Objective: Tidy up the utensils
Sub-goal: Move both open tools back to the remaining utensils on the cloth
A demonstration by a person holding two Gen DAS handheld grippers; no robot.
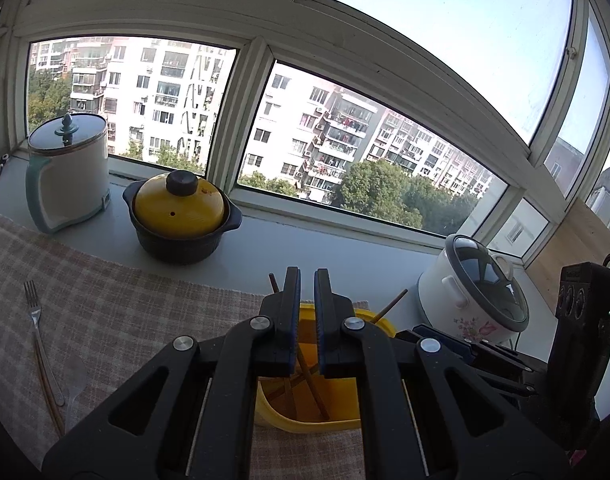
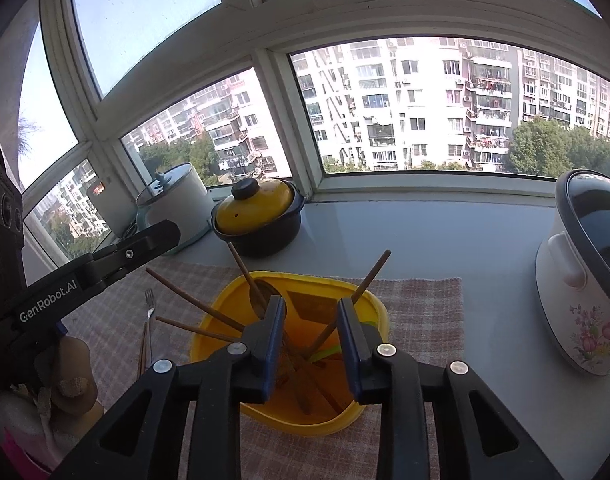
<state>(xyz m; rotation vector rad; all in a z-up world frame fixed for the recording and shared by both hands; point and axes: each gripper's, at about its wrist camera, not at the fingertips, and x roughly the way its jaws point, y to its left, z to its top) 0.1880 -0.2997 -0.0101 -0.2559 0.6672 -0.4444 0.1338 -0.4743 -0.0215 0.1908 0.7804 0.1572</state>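
A yellow utensil holder (image 2: 225, 312) stands on a checked cloth (image 2: 417, 320). It holds several brown chopsticks (image 2: 193, 301) and a dark wooden spoon (image 2: 261, 296). My right gripper (image 2: 311, 312) hovers just above the holder, jaws apart and empty. My left gripper (image 1: 307, 284) is over the same holder (image 1: 305, 412), jaws nearly together with a narrow gap and nothing between them; it also shows in the right wrist view (image 2: 153, 240). A metal fork (image 1: 37, 320), a chopstick (image 1: 51, 396) and a clear plastic spoon (image 1: 75, 384) lie on the cloth at the left.
On the sill behind stand a white electric pot (image 1: 71, 172), a black casserole with a yellow lid (image 1: 181, 216) and a flowered white rice cooker (image 1: 477, 292). Windows run along the back. The right gripper's body (image 1: 577, 328) is close on the right.
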